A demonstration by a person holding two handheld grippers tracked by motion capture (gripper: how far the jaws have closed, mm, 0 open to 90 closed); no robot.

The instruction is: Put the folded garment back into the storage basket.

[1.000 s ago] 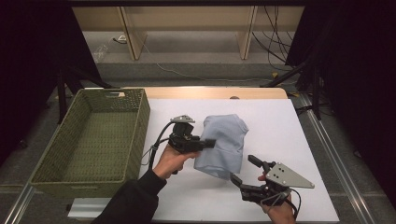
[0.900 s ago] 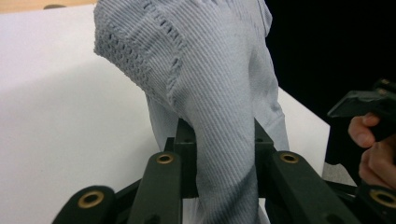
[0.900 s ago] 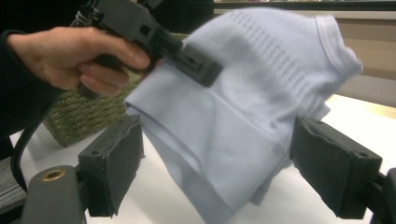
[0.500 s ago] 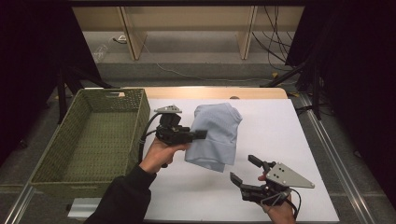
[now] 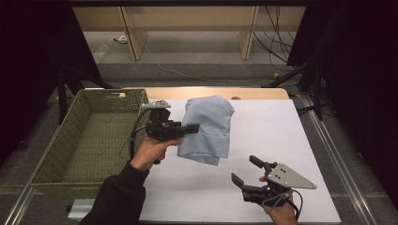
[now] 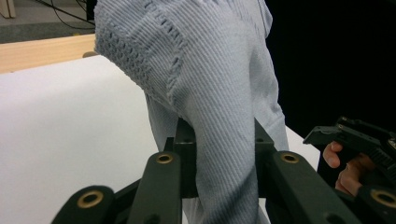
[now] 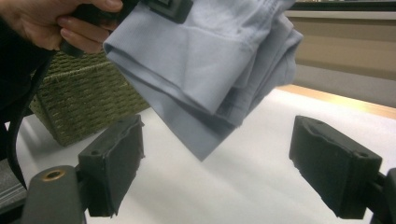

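Pinching the folded grey garment point(image 5: 209, 129), the left gripper point(image 5: 187, 130) lifts it; the right gripper point(image 5: 248, 169) gapes empty.

One garment point(image 5: 207, 127), light blue, folded, mid-table. One basket point(image 5: 56, 154), green wicker, left. One table point(image 5: 281, 136), white top. Two grippers: left point(image 5: 187, 129), right point(image 5: 244, 171). Two hands: left point(image 5: 151, 150), right near edge point(image 5: 281, 214). Two wooden legs far back point(image 5: 133, 35). Several cables on far floor, exact number unclear.

Left gripper point(image 5: 187, 130) raised, jaws clamped, right gripper point(image 5: 247, 171) low, jaws apart
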